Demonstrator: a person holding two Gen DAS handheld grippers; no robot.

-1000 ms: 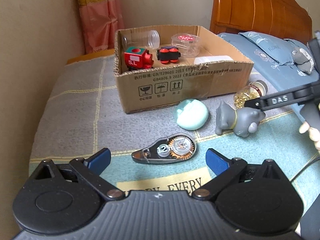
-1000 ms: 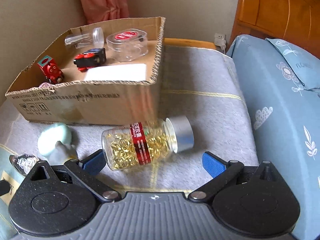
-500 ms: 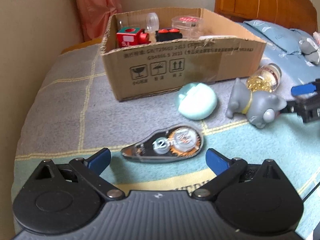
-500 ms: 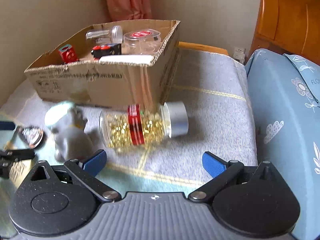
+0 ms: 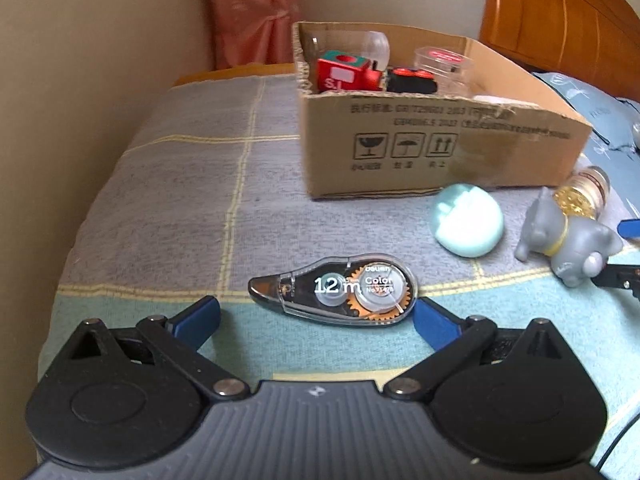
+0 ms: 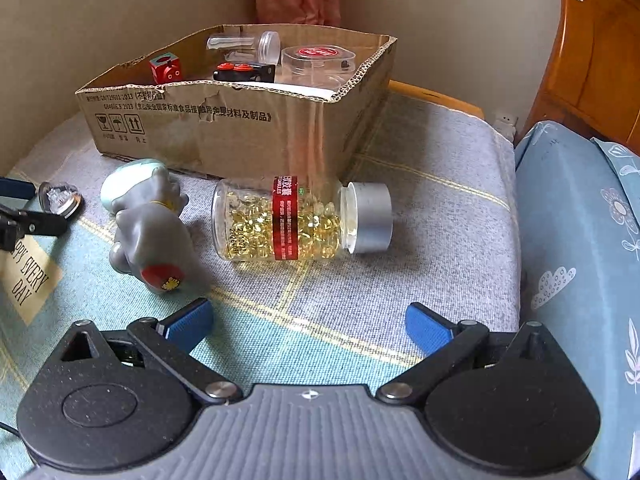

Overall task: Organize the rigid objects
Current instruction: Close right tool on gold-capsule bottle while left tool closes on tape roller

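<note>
The tape dispenser (image 5: pixel 334 290) is lying flat on the blanket (image 5: pixel 180 184) right between your left gripper's (image 5: pixel 316 318) blue fingers (image 5: pixel 196 320), its pointed tip aiming at 9 o'clock; the pads are sitting wide apart and are gripping nothing, though the right pad looks just beside the dispenser's round end. At 1 o'clock from the dispenser the mint case (image 5: pixel 468 220) is resting near the box (image 5: pixel 440 148), and at 3 o'clock the grey figurine (image 5: pixel 568 240) is lying on its side with the pill bottle (image 5: pixel 584 196) just behind it. In your right view, your right gripper (image 6: pixel 310 320) is hovering over the blanket with its fingers (image 6: pixel 428 328) spread wide and empty. The bottle (image 6: pixel 296 220) is lying on its side at 12 o'clock from that gripper, silver cap pointing to 3 o'clock, close to the box's front corner. The figurine (image 6: pixel 152 232) is lying at 10 o'clock, just beside the bottle but apart from it, with the case (image 6: pixel 116 188) partly hidden behind it. The box (image 6: pixel 224 128) is standing open beyond them, holding a red train (image 6: pixel 164 70), a black toy with red knobs (image 6: pixel 244 72), a clear tube (image 6: pixel 244 44), a clear tub with a red lid (image 6: pixel 320 60) and something flat and white. At 9 o'clock in the right view a finger of your left gripper is showing beside the dispenser's end (image 6: pixel 60 200). A blue pillow (image 6: pixel 580 220) is lying at 3 o'clock, and a wooden headboard (image 6: pixel 592 52) is rising at 2 o'clock.
</note>
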